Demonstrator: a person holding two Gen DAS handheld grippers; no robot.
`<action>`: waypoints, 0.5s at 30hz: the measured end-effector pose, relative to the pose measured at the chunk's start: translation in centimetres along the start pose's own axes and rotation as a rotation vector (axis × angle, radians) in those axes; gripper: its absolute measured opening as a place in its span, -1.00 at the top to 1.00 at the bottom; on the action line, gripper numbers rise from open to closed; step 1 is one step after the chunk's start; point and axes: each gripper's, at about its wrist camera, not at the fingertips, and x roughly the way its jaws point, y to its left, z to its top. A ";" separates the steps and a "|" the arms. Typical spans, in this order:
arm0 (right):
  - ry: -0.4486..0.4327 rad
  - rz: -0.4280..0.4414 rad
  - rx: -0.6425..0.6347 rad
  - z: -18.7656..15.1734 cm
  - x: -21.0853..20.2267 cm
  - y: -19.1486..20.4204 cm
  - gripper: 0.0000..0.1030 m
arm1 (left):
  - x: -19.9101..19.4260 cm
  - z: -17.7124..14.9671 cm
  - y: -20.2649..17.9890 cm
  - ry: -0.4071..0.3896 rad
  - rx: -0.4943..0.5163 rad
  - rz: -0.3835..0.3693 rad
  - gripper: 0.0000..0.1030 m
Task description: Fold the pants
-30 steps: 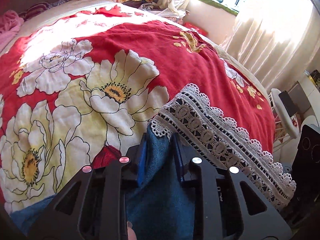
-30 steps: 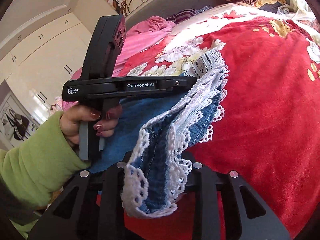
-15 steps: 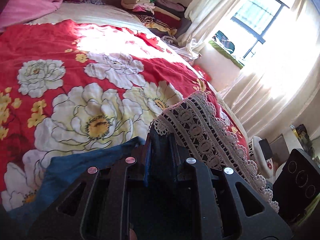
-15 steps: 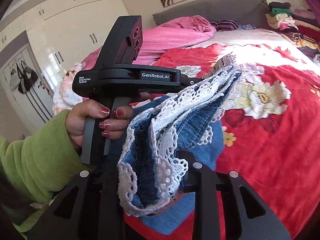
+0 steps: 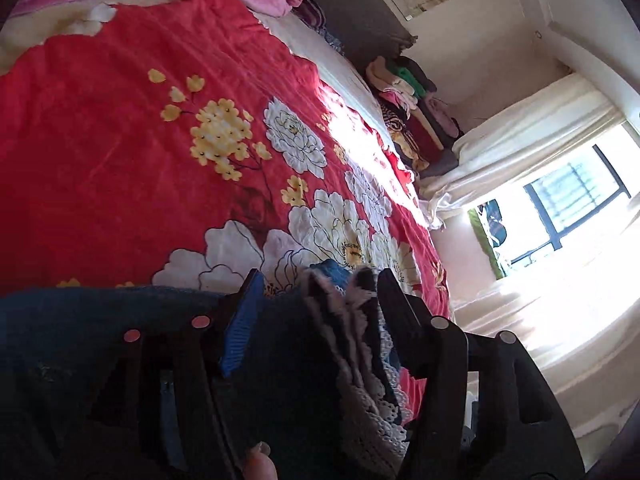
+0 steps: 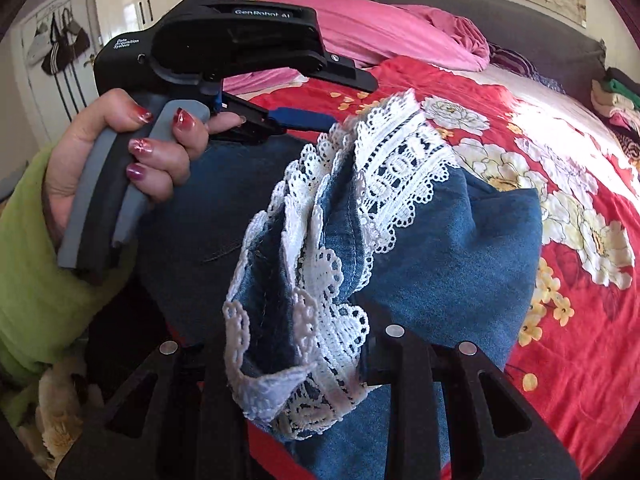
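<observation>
The pants (image 6: 452,248) are blue denim with white lace hems (image 6: 404,160), held above a red floral bedspread (image 6: 568,92). My right gripper (image 6: 298,340) is shut on the bunched lace hem, which spills over its fingers. In the left wrist view, my left gripper (image 5: 316,280) stands open, its blue-padded fingers (image 5: 244,320) apart, with denim and lace (image 5: 352,344) lying loose between them. The left gripper also shows in the right wrist view (image 6: 304,120), above the denim, with the person's hand on its trigger.
The bedspread (image 5: 120,140) covers the bed. A pink quilt (image 6: 380,28) lies by the grey headboard (image 6: 520,16). A stack of folded clothes (image 5: 408,112) sits at the bed's far corner beside a curtained window (image 5: 568,208). White wardrobes (image 6: 132,4) stand at left.
My left gripper has opened and rolled sideways, and the hem it held now lies loose between its fingers. Both grippers have swung toward the headboard side, and the denim has lowered onto the bed.
</observation>
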 end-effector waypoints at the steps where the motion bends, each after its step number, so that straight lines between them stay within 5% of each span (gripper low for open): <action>1: 0.000 -0.004 -0.019 0.1 0.3 0.5 0.42 | -0.3 -0.2 0.3 0.002 -0.007 -0.011 -0.15; 5: 0.039 -0.004 -0.095 -0.1 2.1 2.4 -0.19 | 0.1 -0.8 0.9 0.034 -0.021 0.000 -0.20; 11: -0.047 0.082 -0.058 -0.1 -1.3 1.1 -0.40 | 1.9 -1.0 -0.7 0.088 0.065 0.072 -0.43; 15: -0.110 0.028 0.038 0.0 -3.8 -2.0 -0.55 | 4.1 -0.7 -1.4 0.129 0.118 0.150 -0.48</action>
